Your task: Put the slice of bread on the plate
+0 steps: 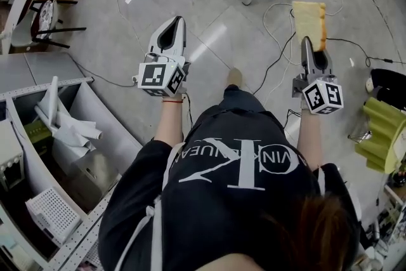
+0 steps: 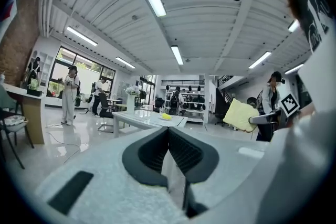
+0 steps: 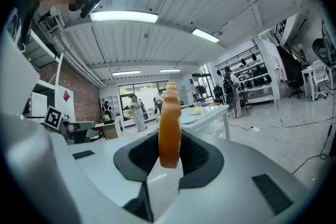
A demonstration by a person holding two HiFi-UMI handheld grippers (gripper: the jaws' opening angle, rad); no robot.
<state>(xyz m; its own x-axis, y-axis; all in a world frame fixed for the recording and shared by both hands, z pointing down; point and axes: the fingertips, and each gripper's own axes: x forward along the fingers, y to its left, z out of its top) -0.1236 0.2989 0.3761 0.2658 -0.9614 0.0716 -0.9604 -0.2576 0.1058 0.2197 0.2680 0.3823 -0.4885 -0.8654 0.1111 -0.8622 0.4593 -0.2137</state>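
Over on the left, the person's left arm reaches straight ahead from the black printed T-shirt [image 1: 235, 181]. The forearm is bare, and a thin red thread bracelet [image 1: 171, 100] circles the wrist. It carries the left hand-held gripper [image 1: 174, 25], pointing level out over the grey tiled floor [image 1: 216, 35]. In its own view the two dark-lined jaws meet at the tips, drawn fully together with nothing between them.

In that same view, far ahead, stands a long white bench [image 2: 139, 119] with a small yellow item on it. Too small to say what it is.

Across to the right, the other arm is stretched forward too, roughly alongside the first and well apart from it. The right hand-held gripper [image 1: 309, 42] points ahead, tipped just a touch downward, and it is clamped on the square slice of toasted bread [image 1: 309, 21].

The slice is up in the air above the floor, pinched near its back edge and sticking out past the jaw tips. From the head view it shows a pale cream-yellow face with a darker orange-brown crust along the right side. From the right gripper view it stands on edge, a narrow upright orange strip squeezed between the two pads. Thin black and white cables [image 1: 279, 54] trail across the floor beneath it.
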